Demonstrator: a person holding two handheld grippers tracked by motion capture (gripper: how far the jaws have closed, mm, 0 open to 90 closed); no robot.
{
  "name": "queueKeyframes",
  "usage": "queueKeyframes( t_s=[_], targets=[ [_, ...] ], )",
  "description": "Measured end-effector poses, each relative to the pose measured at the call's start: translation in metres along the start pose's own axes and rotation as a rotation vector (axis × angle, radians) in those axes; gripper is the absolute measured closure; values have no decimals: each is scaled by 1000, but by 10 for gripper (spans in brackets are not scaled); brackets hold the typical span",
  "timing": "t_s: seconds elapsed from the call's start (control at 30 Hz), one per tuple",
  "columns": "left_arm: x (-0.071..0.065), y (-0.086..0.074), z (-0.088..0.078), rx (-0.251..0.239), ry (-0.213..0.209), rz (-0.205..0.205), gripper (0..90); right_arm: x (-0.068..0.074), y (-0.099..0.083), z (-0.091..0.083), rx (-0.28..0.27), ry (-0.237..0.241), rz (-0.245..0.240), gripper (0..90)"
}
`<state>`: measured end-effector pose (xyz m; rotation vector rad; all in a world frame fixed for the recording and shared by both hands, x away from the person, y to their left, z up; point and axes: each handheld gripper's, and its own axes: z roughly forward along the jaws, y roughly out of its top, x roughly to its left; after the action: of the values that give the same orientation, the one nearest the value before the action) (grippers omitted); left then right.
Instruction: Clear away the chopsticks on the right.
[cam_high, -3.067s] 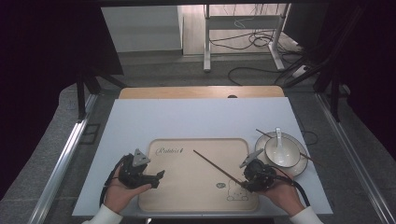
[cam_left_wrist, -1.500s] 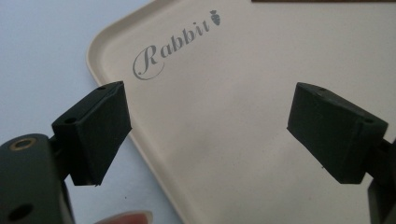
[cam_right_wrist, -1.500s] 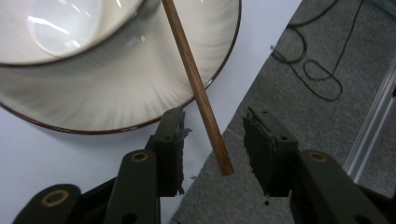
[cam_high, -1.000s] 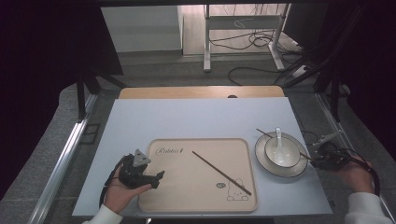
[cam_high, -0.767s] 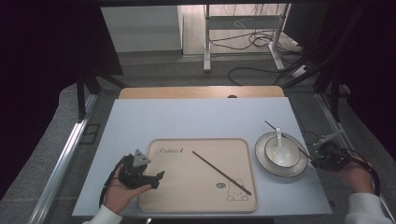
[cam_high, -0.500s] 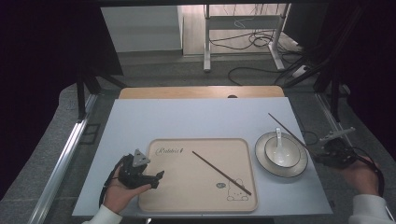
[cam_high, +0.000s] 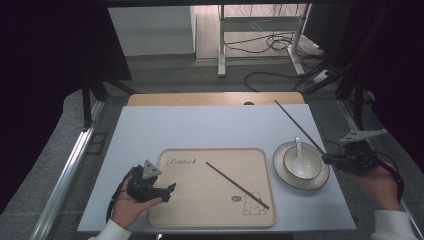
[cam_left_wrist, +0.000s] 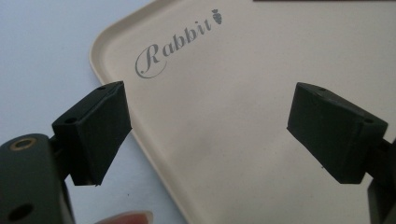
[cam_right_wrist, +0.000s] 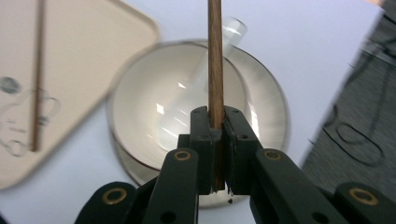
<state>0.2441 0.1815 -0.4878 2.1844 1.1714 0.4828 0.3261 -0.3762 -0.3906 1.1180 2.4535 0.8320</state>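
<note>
Wooden chopstick (cam_right_wrist: 215, 60) clamped in the right claw (cam_right_wrist: 215, 149), pinched near one end; the shaft runs straight out ahead of the pads, long axis in line with the claw. In the high view it slants up and away over the worktop (cam_high: 200, 127). The jaws have just been closing on it.

Just below and ahead of that claw: white bowl (cam_high: 301, 162) on its plate (cam_high: 320, 177), a ceramic spoon (cam_high: 298, 152) inside. Farther to its left, the mate chopstick (cam_high: 237, 185) lies diagonally on the beige tray (cam_high: 200, 210); the right hand is the nearer one.

Left claw (cam_left_wrist: 210, 135) stands apart, empty, over the tray's edge near the "Rabbit" lettering (cam_left_wrist: 180, 44).

Beyond: pale blue worktop, grey floor, cables, dark surrounds.
</note>
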Motion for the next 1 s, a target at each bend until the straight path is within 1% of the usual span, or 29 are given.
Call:
queueKeyframes(
  t_s=[0.1, 0.37, 0.5, 0.6, 0.7, 1.0],
  targets=[
    [0, 0, -1, -4, 0, -1, 133, 14, 8, 3, -1, 25, -28, 828],
    [0, 0, -1, -6, -2, -1, 133, 48, 22, 19, 27, 102, -112, 828],
    [0, 0, -2, -10, 0, -5, 132, 68, 27, 32, 59, 139, -158, 827],
    [0, 0, -2, -10, 0, -4, 132, 81, 29, 41, 85, 155, -186, 827],
    [0, 0, -2, -9, -1, -3, 132, 89, 29, 48, 107, 167, -195, 827],
    [0, 0, -2, -9, -2, 1, 132, 117, 20, 79, 186, 181, -186, 827]
  ],
)
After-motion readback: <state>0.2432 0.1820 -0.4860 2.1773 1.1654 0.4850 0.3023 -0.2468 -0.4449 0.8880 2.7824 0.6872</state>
